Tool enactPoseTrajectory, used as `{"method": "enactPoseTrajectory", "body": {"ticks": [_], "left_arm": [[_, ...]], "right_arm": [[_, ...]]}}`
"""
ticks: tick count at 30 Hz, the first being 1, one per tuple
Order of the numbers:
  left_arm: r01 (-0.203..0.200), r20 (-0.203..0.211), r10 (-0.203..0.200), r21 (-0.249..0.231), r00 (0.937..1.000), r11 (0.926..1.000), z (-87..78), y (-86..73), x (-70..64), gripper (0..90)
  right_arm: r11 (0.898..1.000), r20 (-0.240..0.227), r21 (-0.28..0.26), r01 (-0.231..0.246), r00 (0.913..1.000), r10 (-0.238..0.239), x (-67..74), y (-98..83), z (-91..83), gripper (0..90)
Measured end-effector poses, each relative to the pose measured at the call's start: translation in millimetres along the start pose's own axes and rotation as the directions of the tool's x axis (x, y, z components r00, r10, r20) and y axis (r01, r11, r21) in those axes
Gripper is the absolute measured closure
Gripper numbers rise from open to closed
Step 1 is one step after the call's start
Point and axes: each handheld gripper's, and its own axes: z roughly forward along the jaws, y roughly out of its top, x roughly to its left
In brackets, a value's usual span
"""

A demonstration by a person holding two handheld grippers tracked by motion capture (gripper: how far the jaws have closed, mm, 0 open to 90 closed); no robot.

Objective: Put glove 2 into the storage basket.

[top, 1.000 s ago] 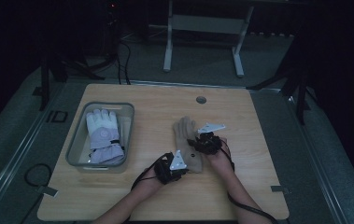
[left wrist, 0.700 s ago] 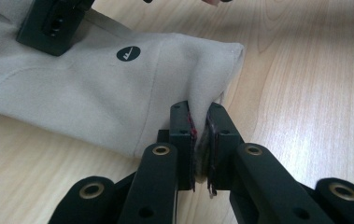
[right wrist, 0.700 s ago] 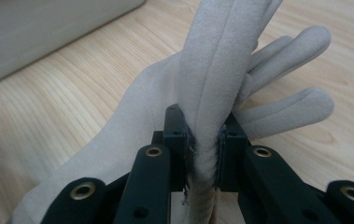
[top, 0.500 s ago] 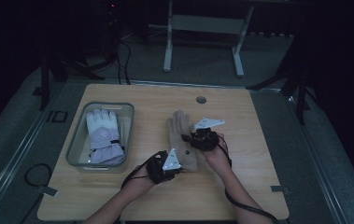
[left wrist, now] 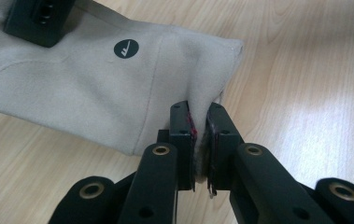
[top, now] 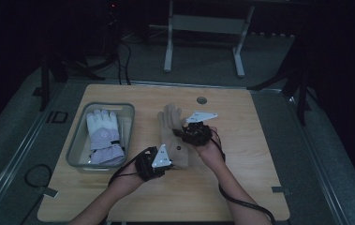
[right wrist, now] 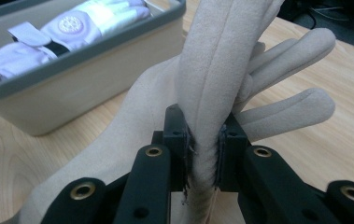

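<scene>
My left tongs (left wrist: 201,140) are clamped on the cuff edge of the tan glove (top: 174,140), and my right tongs (right wrist: 202,140) pinch a fold of its side near the fingers. The glove lies on the wooden surface (top: 259,154), just beside the grey bin (top: 79,145), apart from it. A white glove (top: 102,136) already sits inside that bin. I judge one glove is stowed and this one, gripped at both ends, is left to lift across and drop in.
</scene>
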Motion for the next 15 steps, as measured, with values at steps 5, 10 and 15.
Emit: {"method": "enactPoseTrajectory", "body": {"ticks": [5,10,15], "left_arm": [[0.000,-0.020,0.000,0.004,0.9998,1.0000,-11.5,-4.0,5.3,83.5],[0.020,-0.048,-0.020,-0.002,0.9987,0.9998,-27.2,-10.5,13.4,83.5],[0.034,-0.074,-0.034,-0.002,0.9967,0.9994,-42.1,-18.5,21.2,83.5]], "right_arm": [[1.000,-0.013,-0.009,0.021,0.9997,-0.021,8.2,15.5,7.2,78.2],[0.999,-0.024,-0.019,0.041,0.9989,-0.041,16.7,32.0,16.0,78.3],[0.998,-0.035,-0.029,0.049,0.9981,-0.050,25.4,46.3,26.7,78.2]]}}
